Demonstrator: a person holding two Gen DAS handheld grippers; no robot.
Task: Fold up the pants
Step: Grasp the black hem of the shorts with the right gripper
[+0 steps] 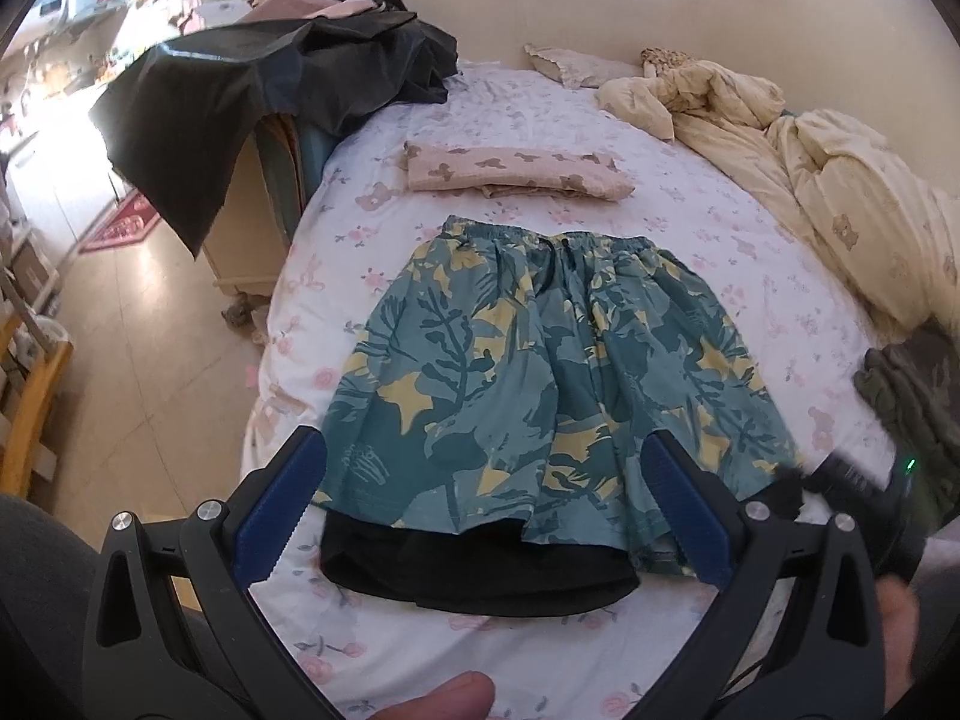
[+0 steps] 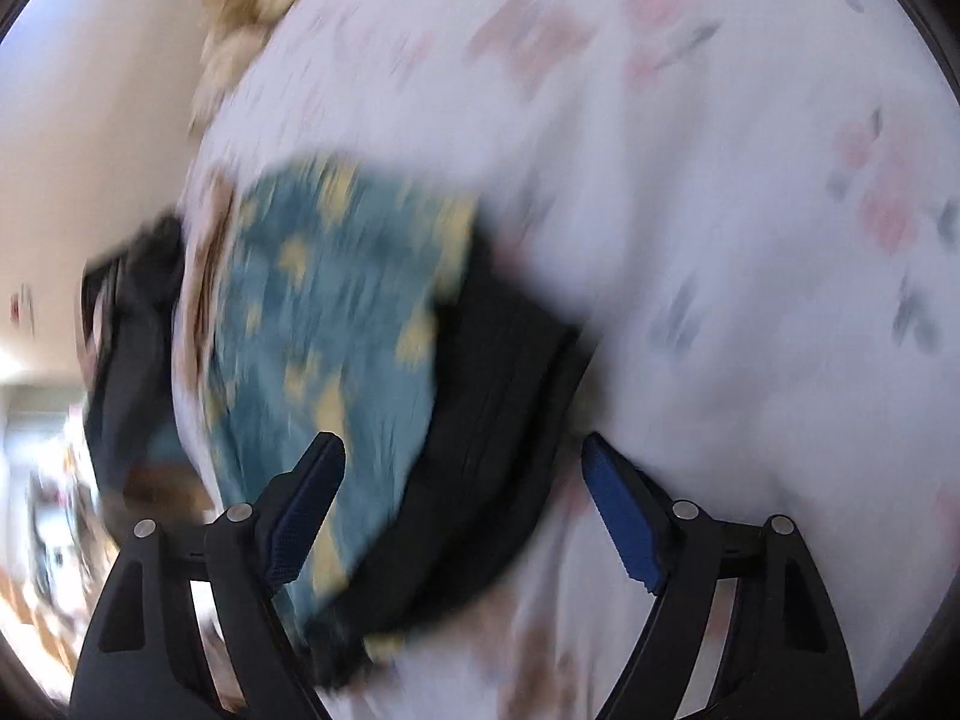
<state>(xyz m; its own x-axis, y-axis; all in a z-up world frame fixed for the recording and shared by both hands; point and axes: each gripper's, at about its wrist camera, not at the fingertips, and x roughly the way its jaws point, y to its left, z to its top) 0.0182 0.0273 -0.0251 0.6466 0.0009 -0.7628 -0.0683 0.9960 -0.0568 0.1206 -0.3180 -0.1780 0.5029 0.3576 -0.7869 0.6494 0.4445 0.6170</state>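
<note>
I saw the shorts spread flat on the bed, waistband far, hems toward me. My left gripper hovered wide and empty above the hems; my right gripper, equally wide, seemed nearer the cloth.

The shorts are matt printed cloth with a black lining; the bedsheet is soft floral cotton; the fingers carry ribbed blue pads.
</note>
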